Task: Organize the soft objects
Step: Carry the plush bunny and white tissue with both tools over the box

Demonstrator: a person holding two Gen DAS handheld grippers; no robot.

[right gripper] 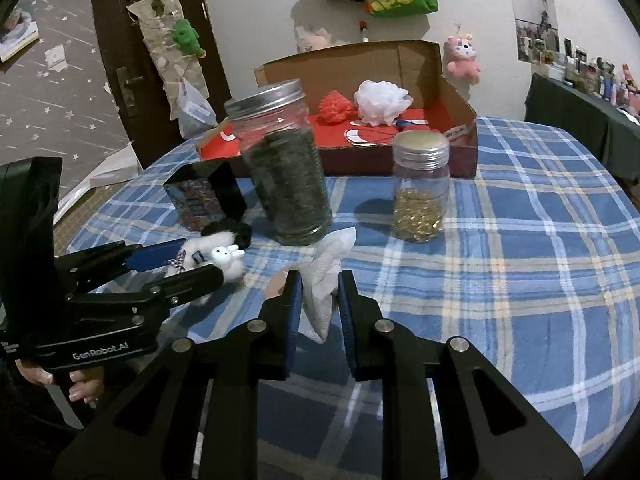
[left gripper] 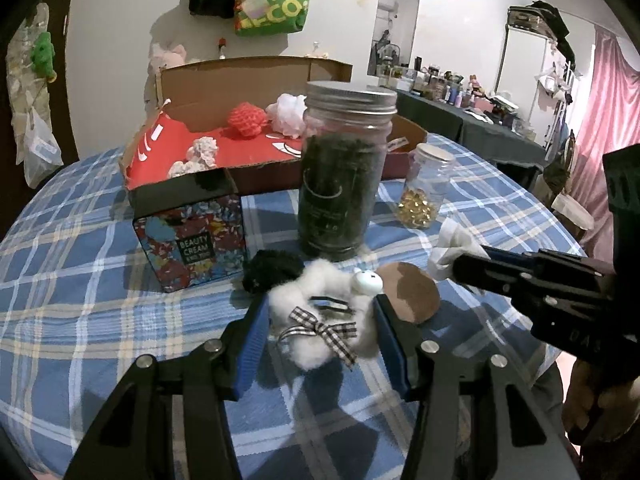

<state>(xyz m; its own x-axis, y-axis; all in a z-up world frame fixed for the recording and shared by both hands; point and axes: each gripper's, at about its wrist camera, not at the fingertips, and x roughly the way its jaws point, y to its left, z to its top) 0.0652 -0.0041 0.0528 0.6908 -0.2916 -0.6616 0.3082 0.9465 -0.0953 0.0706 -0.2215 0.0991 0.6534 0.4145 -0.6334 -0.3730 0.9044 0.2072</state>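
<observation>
My left gripper [left gripper: 318,308] is shut on a white fluffy toy [left gripper: 320,320] with a checked bow and a small bunny head, just above the blue plaid tablecloth [left gripper: 80,300]. A black fluffy piece [left gripper: 272,270] lies just behind it. My right gripper [right gripper: 320,280] is shut on a crumpled white tissue [right gripper: 326,268]; it also enters the left wrist view as the right gripper [left gripper: 460,268] holding the tissue [left gripper: 450,246]. The open cardboard box [left gripper: 256,84] with a red floor holds a red knitted ball [left gripper: 248,118], a white puff [left gripper: 288,114] and small white knitted pieces [left gripper: 200,154].
A tall jar of dark leaves [left gripper: 344,168] and a small jar of gold beads [left gripper: 424,184] stand before the box. A patterned tin [left gripper: 192,240] sits left of them, a brown round disc [left gripper: 412,288] by the toy. Bags hang on the wall [left gripper: 272,0].
</observation>
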